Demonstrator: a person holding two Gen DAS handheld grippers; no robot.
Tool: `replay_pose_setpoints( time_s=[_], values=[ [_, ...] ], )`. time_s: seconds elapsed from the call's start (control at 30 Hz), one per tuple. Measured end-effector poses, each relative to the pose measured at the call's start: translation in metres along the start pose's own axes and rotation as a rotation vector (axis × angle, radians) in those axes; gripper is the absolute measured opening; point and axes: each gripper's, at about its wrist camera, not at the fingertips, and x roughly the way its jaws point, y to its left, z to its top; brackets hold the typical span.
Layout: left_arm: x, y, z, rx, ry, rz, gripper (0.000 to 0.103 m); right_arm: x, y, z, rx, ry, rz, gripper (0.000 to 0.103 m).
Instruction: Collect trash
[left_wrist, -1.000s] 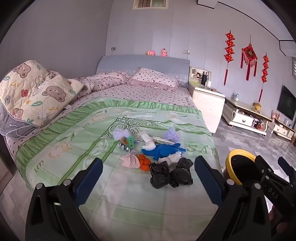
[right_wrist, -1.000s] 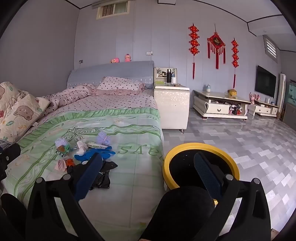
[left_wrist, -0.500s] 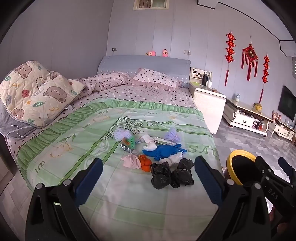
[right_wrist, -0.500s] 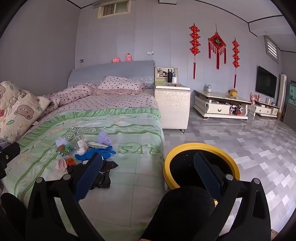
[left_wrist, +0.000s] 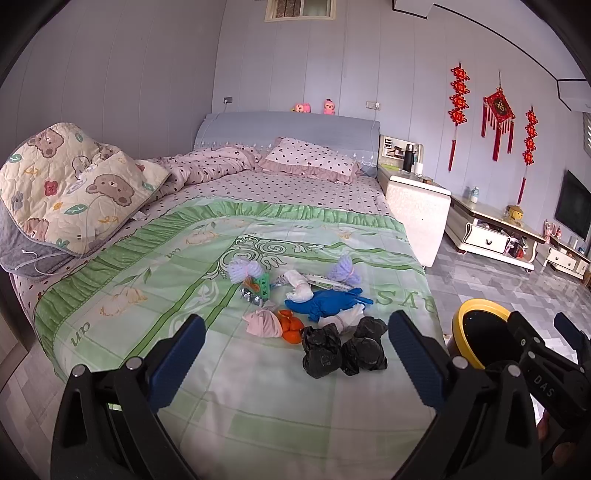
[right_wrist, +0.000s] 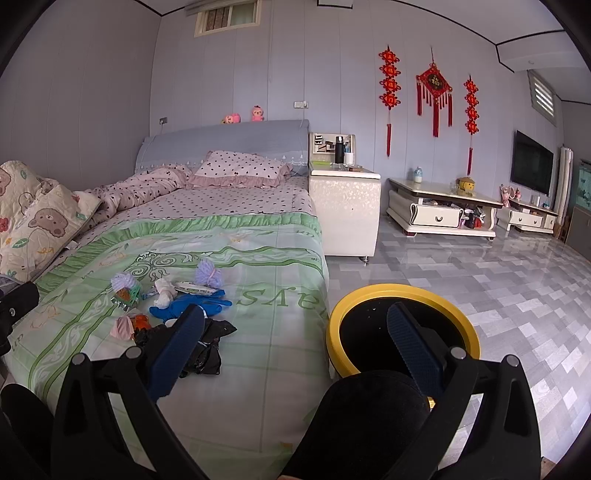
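Approaching, nothing collected: left gripper (left_wrist: 295, 347) and right gripper (right_wrist: 295, 339) both gaping, empty; crumpled black plastic bags (left_wrist: 343, 350) just ahead of left; yellow-rimmed black bin (right_wrist: 402, 328) ahead of right, seemingly empty. Next: closing on one bag.

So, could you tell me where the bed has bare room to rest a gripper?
Free: the green patterned bedspread between the bear-print quilt and the pile, and the near strip below the crumpled black plastic bags. Crowded: the middle, around the blue rubber glove and the orange scrap.
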Motion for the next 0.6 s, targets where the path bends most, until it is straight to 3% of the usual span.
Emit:
replay_pose_setpoints(
  time_s=[0.6],
  values=[
    [-0.0003, -0.0002, 0.0000, 0.000, 0.000, 0.001, 0.096, 0.0062, 0.0041, -0.0057, -0.002, 0.005, 0.000, 0.095]
  ],
)
